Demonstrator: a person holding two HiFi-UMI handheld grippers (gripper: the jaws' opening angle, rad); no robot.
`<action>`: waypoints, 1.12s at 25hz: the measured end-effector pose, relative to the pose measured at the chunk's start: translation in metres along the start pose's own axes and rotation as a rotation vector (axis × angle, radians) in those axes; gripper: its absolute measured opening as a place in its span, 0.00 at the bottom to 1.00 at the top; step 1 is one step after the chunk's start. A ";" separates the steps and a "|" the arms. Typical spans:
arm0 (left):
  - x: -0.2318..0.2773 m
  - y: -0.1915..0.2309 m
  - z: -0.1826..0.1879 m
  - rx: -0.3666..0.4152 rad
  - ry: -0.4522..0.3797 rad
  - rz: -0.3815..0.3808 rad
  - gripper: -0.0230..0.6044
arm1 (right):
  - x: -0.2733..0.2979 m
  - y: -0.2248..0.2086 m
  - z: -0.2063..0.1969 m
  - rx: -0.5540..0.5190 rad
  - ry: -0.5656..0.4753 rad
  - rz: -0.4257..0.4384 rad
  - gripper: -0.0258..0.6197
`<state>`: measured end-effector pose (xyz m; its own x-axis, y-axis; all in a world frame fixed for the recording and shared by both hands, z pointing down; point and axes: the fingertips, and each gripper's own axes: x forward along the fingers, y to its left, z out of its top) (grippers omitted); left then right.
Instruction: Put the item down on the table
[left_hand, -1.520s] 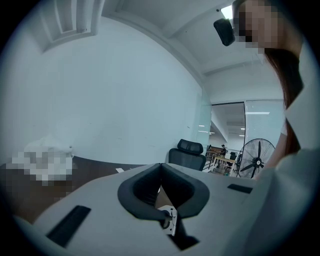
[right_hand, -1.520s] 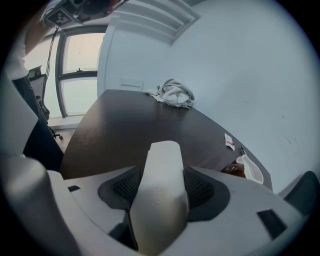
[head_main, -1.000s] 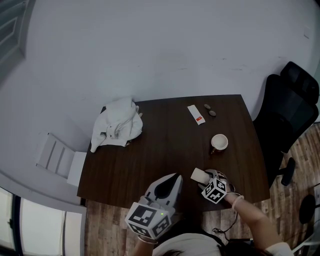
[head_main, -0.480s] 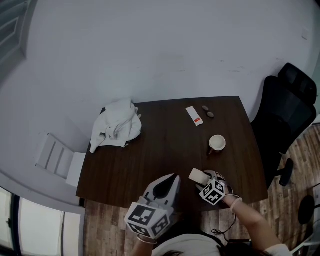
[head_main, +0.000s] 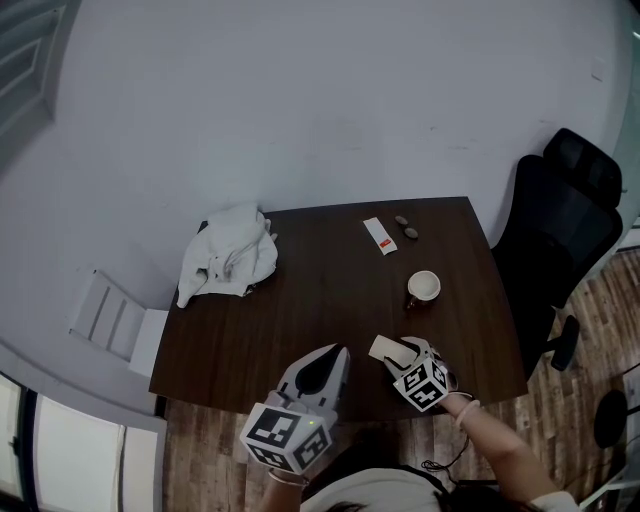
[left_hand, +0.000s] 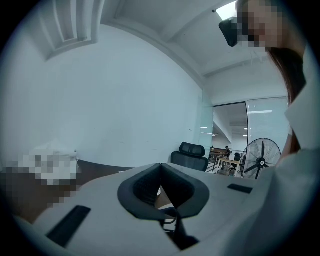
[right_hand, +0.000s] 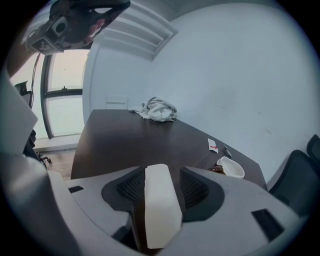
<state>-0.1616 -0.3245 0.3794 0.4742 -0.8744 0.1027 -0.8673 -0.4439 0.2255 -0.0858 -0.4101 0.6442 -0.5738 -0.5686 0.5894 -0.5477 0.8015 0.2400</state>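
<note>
A cream-white block (head_main: 384, 348) lies between the jaws of my right gripper (head_main: 396, 353) near the table's (head_main: 330, 280) front edge. In the right gripper view the block (right_hand: 160, 200) rests against the left pad, with a dark gap to the right pad (right_hand: 192, 187). The jaws of the right gripper (right_hand: 162, 172) are closing. Whether the block touches the table I cannot tell. My left gripper (head_main: 335, 353) hangs at the front edge, left of the right one. In its own view the left gripper (left_hand: 161, 166) has its tips together and holds nothing.
A white cup (head_main: 423, 286) stands behind the right gripper. A white packet with a red mark (head_main: 379, 236) and two small dark things (head_main: 406, 227) lie at the back. A crumpled white cloth (head_main: 228, 262) sits back left. A black chair (head_main: 560, 220) stands to the right.
The head view has drifted, so the table sits a little further left. Both grippers stay at the front edge, and the block stays between the right jaws.
</note>
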 end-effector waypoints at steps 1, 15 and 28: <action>-0.002 -0.002 0.001 0.002 -0.003 0.001 0.07 | -0.004 -0.001 0.002 0.020 -0.015 -0.008 0.38; -0.021 -0.031 0.006 0.018 -0.034 0.021 0.07 | -0.075 -0.013 0.029 0.219 -0.209 -0.122 0.27; -0.030 -0.067 0.001 0.021 -0.047 0.012 0.07 | -0.141 -0.016 0.036 0.295 -0.320 -0.190 0.20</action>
<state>-0.1180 -0.2687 0.3605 0.4564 -0.8878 0.0595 -0.8762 -0.4368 0.2037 -0.0184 -0.3495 0.5295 -0.5805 -0.7656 0.2774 -0.7839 0.6176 0.0641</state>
